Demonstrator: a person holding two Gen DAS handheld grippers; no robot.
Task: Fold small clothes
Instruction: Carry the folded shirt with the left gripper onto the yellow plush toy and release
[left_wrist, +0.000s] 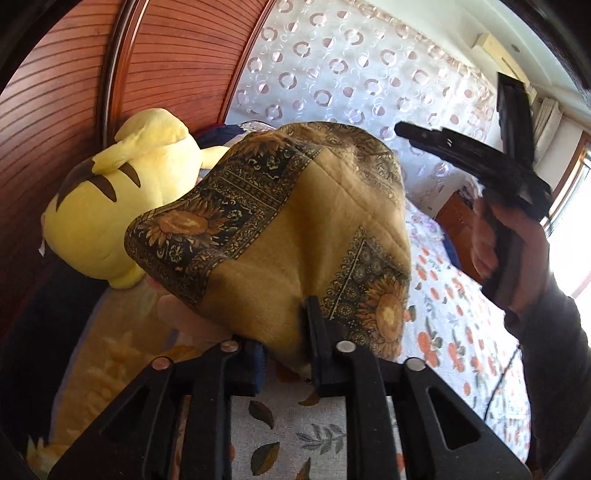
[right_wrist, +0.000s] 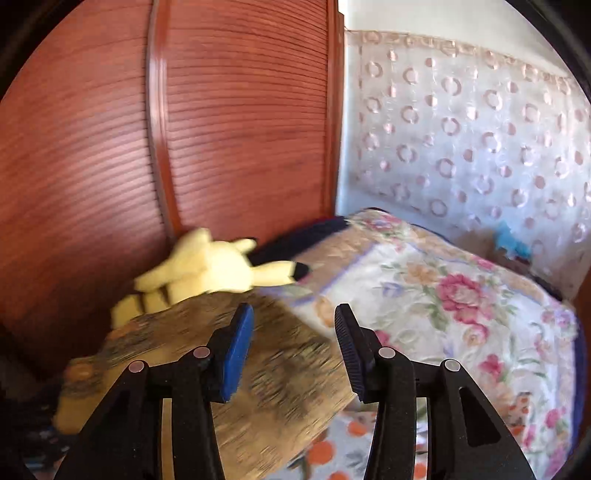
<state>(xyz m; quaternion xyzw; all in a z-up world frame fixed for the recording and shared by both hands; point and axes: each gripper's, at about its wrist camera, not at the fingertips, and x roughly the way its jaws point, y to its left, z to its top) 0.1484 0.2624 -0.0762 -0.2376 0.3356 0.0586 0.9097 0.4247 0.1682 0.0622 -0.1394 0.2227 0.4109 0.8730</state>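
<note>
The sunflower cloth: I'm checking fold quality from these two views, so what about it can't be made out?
- Left wrist view: the sunflower cloth bulges up and hides its far side; the left claw covers the near edge, so the grip there is unclear.
- Right wrist view: the cloth is motion-blurred, its pattern and edges smeared; the claw's left finger covers part of it.
- Neither view shows its underside or how many layers it has.

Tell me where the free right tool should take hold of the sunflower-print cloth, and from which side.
Probably the dark sunflower border of the sunflower-print cloth, coming from the plush toy's side. That edge hangs free as one thin layer, away from the left tool. The right tool stands open and holds nothing.
</note>
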